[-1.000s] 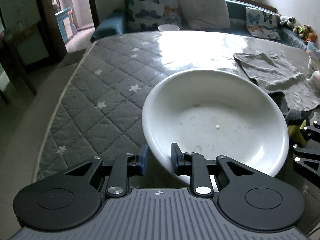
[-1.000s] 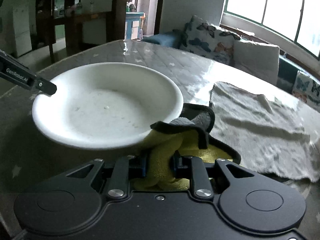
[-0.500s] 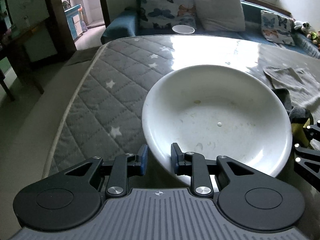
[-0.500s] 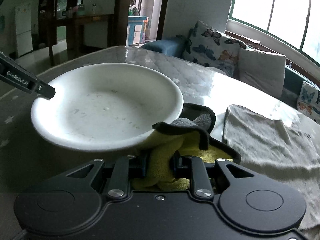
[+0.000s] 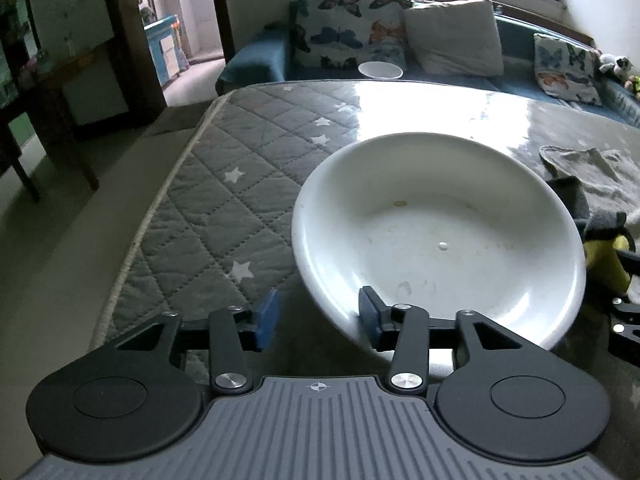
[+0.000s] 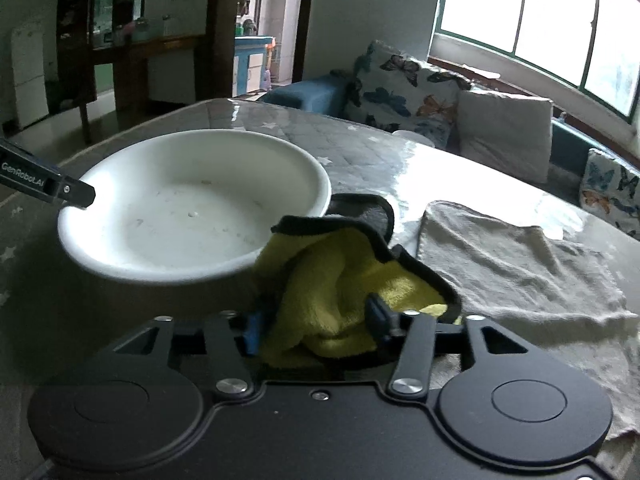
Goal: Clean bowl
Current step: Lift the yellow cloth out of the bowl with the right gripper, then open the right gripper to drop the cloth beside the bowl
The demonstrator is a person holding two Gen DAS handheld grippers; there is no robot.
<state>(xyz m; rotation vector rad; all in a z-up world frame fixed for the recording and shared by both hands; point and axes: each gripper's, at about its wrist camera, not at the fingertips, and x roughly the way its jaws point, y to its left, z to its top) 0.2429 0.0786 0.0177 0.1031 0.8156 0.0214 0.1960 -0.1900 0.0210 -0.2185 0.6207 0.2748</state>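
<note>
A wide white bowl [image 5: 440, 236] with small specks of residue sits on the quilted grey table cover [image 5: 224, 216]. My left gripper [image 5: 318, 316] is open at the bowl's near rim, with one blue pad inside the rim and the other out over the cover. In the right wrist view, the bowl [image 6: 192, 208] is ahead to the left, with a left finger [image 6: 48, 184] at its far-left rim. My right gripper [image 6: 314, 322] is open. A bunched yellow cloth [image 6: 336, 280] with a dark border lies loosely between its fingers, just right of the bowl.
A grey towel [image 6: 512, 256] lies spread on the table to the right of the bowl. The table's left edge [image 5: 160, 208] drops to the floor. Behind the table is a sofa with butterfly cushions [image 5: 340, 40] and a small white bowl [image 5: 380, 70].
Both grippers have opened: the left has let go of the bowl's rim and the right has loosened around the yellow cloth. The bowl sits lower and farther from the left wrist camera.
</note>
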